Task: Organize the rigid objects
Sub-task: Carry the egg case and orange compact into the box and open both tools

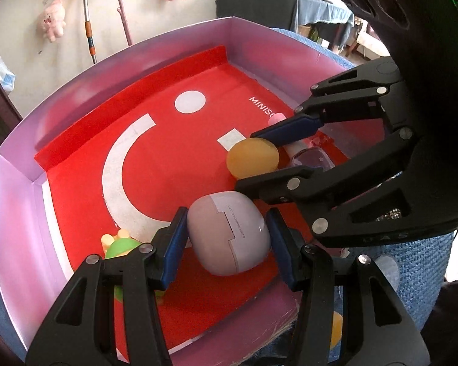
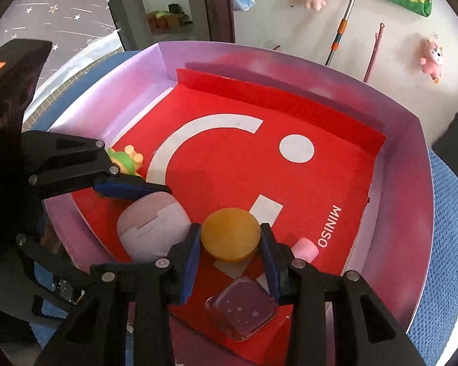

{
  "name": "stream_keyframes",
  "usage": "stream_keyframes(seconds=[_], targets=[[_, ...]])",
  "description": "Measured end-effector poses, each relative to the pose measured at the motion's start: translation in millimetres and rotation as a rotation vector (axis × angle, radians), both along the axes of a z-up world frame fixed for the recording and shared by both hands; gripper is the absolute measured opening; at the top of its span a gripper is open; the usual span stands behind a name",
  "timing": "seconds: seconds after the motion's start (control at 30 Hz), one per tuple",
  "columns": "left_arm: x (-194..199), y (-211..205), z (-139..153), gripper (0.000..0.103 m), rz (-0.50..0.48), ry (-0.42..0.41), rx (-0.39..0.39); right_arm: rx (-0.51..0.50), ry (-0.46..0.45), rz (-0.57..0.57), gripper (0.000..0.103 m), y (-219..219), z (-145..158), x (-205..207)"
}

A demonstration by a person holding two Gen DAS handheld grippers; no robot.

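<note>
Inside the pink-walled box (image 1: 18,213), on its red MINISO sheet (image 2: 229,164), both tools are working side by side. Left gripper (image 1: 226,241) is reaching in from the near edge, angled down, its blue-padded fingers (image 1: 174,247) sitting on either side of the lilac egg-shaped case (image 1: 229,231) — left pad touching the case's flank, right pad just beside it with a sliver of gap showing, so a narrow straddle rather than a sure clamp; whether it is truly pinching, I cannot tell. The case is resting on the sheet near the front edge.

Right gripper (image 2: 230,244) is coming in from the right side of the box, also tilted downward, and its fingers (image 2: 190,262) are closing against both sides of the orange ball (image 2: 230,235), holding it. The ball is sitting close to the sheet, between the lilac case and a pink cylinder (image 2: 303,250).

Below the right tool — a clear purple square block (image 2: 241,308) with small stars is lying flat. A green-and-yellow toy figure (image 2: 126,161) is sitting in the box corner, partly hidden behind the left tool. The box is standing on blue knitted cloth (image 2: 448,244).
</note>
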State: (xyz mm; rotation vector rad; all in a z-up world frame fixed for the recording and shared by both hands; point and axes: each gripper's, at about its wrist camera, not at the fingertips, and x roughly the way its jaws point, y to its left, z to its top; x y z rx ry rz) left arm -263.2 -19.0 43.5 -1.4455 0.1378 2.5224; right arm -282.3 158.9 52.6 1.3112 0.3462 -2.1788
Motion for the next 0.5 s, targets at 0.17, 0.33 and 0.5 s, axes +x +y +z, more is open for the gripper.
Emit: stream_keyframes(seconds=[0.17, 0.33, 0.5], targets=[[3.6, 0.8, 0.1, 0.050, 0.000, -0.004, -0.013, 0.008, 0.004, 0.004, 0.040, 0.6, 0.7, 2.5], [7.3, -0.7, 1.1, 0.050, 0.006, -0.011, -0.011, 0.010, 0.005, 0.004, 0.041, 0.9, 0.9, 2.9], [12.2, -1.8, 2.3, 0.050, 0.006, -0.009, -0.012, 0.014, 0.009, 0.008, 0.042, -0.5, -0.8, 2.6]])
